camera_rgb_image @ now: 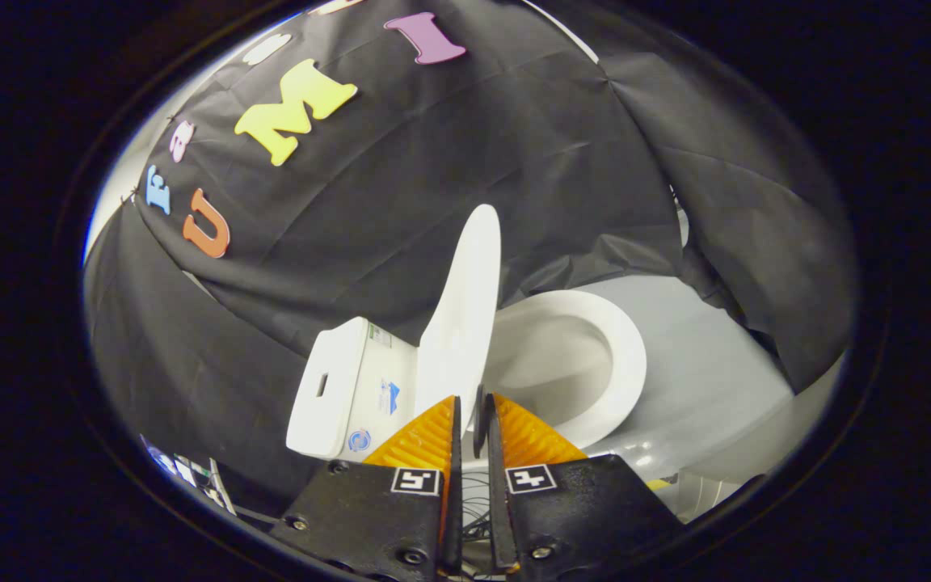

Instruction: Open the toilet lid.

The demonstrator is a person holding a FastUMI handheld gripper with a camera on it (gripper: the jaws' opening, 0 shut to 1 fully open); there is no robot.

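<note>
Gripper view: claw (472, 420) narrow, fingers nearly together with a thin gap, pinching nothing that I can confirm. Toilet lid (465, 315) stands raised, edge-on just ahead of the fingertips; seat ring (623, 356) beyond them. Judgement: ease the lid gently back towards the tank (344, 388), then release without snagging.

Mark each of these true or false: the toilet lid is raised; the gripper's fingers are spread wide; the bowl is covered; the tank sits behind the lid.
1. The toilet lid is raised. True.
2. The fingers of the gripper are spread wide. False: they stand nearly together, with the lid's lower edge in the narrow gap.
3. The bowl is covered. False: it lies open beside the lid.
4. The tank sits behind the lid. True.
</note>
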